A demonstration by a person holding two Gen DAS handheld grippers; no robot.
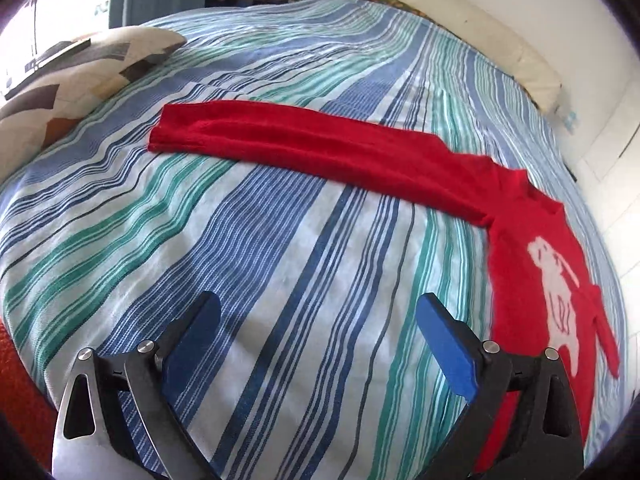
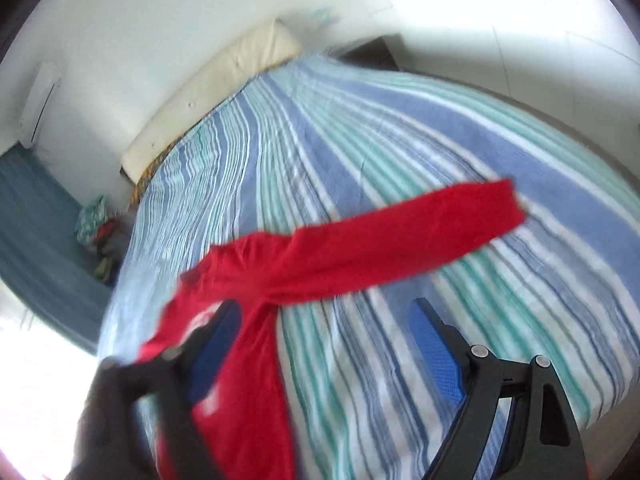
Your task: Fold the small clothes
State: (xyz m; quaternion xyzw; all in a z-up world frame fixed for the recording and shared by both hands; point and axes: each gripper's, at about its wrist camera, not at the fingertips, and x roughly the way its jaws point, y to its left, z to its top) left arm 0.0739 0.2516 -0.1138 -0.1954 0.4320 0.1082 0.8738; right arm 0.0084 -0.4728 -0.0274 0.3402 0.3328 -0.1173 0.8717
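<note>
A small red sweater with a white animal figure lies spread on the striped bedspread. One long sleeve stretches flat to the left in the left wrist view. My left gripper hovers open over bare bedspread, left of the sweater's body, with nothing between its blue pads. In the blurred right wrist view the sweater runs under my right gripper, whose jaws stand wide open above it. The other sleeve reaches to the right. No pad presses on cloth.
A patterned pillow lies at the bed's far left. A cream cushion lines the wall side. Piled clothes sit on the floor past the bed's corner, by a blue curtain. Something orange-red shows at the near left edge.
</note>
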